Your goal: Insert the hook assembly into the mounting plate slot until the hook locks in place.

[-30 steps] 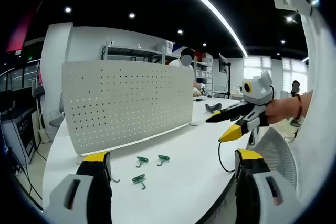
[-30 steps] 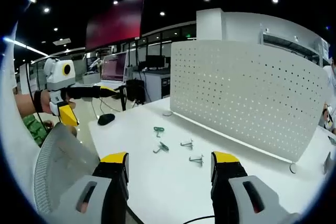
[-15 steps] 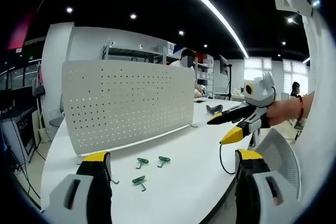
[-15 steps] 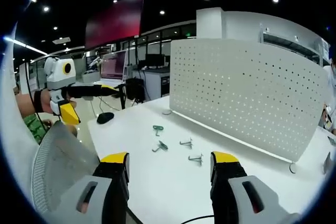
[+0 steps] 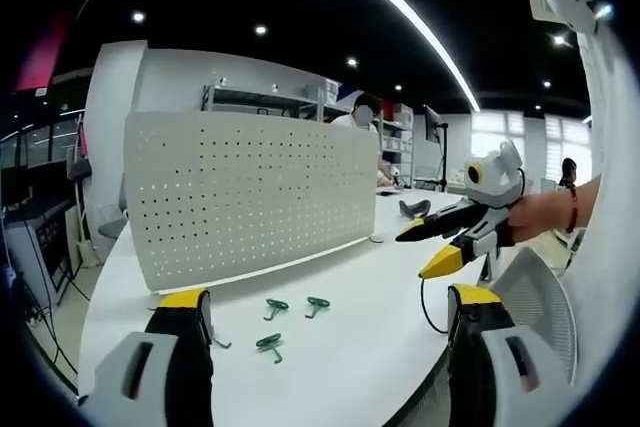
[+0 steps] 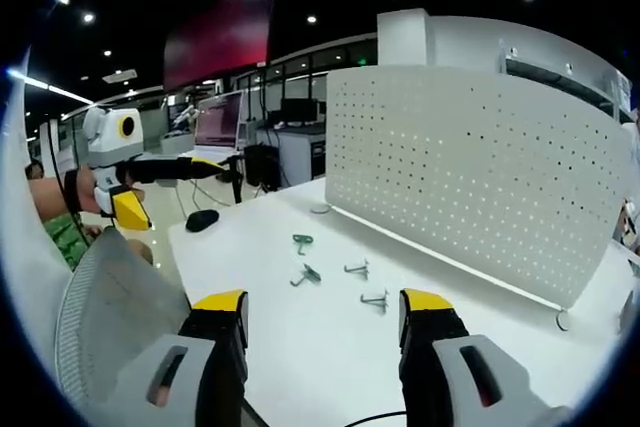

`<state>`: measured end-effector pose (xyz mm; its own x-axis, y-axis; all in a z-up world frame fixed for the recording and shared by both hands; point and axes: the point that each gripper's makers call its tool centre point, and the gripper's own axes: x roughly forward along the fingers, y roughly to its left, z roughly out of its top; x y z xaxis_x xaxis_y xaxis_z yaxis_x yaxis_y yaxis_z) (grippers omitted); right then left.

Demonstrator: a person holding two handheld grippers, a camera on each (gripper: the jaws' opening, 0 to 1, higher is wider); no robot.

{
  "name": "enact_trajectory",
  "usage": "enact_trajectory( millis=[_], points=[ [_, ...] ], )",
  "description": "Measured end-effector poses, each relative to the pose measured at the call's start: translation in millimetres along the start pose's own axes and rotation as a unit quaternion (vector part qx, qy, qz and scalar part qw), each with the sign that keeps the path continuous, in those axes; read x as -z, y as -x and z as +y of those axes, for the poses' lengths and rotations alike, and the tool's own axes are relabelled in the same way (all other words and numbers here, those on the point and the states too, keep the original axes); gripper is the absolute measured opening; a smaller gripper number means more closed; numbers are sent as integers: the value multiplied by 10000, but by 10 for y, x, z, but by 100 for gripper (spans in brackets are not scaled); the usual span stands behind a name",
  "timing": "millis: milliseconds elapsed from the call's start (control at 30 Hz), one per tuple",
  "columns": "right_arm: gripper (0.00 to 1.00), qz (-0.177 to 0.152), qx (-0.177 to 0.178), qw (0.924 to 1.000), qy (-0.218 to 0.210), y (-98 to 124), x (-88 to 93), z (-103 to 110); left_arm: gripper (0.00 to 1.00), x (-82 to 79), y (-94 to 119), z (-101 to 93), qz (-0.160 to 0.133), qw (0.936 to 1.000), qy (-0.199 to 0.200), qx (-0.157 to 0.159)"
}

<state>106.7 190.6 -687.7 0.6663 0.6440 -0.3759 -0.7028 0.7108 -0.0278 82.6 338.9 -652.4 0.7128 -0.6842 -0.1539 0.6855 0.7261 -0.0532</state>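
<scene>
Both hand-held grippers — left [image 5: 325, 312], right [image 6: 322, 312] — hover jaws apart and empty over the worktop [image 6: 300, 337]; hooks [image 6: 347, 269] lie before the pegboard [image 6: 470, 167].

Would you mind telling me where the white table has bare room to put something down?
The white table is bare between the hooks and its near edge, and between the green hooks and the black mouse by the corner. It is crowded only at the cluster of green and metal hooks in front of the pegboard.
</scene>
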Motion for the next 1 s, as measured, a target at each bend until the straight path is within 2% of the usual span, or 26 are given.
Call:
enact_trajectory(
  millis=[467, 1000],
  points=[
    [58, 141, -138, 9998, 62, -182, 36, -126, 100, -3, -48, 95, 75, 9998, -85, -132],
    [57, 312, -264, 9992, 4, -347, 116, -208, 100, 6, -49, 82, 149, 9999, -4, -82]
  ],
)
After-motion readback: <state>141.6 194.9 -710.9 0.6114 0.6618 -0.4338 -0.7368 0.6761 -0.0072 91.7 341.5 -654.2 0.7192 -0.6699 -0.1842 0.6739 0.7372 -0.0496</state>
